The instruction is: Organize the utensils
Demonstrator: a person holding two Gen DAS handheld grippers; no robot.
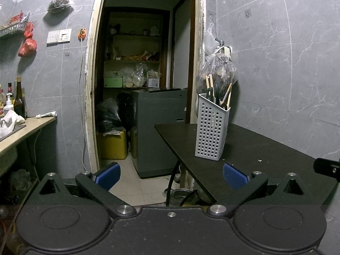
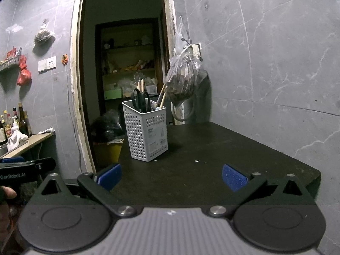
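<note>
1 basket (image 2: 146, 133), 1 pr scissors (image 2: 140, 101), 1 table (image 2: 233, 148), 2 grippers.

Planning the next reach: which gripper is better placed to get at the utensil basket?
Probably right. The right gripper, open and empty, hangs over the table, facing the basket. The left gripper, also open, straddles the table's edge.

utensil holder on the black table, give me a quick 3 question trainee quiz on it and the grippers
1. True or false: the white utensil holder lies tipped on its side.
2. Which item stands in it? A) scissors B) whisk C) ladle
3. What does the left gripper or right gripper hold?

Key: 1 false, it stands upright on the black table. 2 A. 3 nothing, both are open.
</note>
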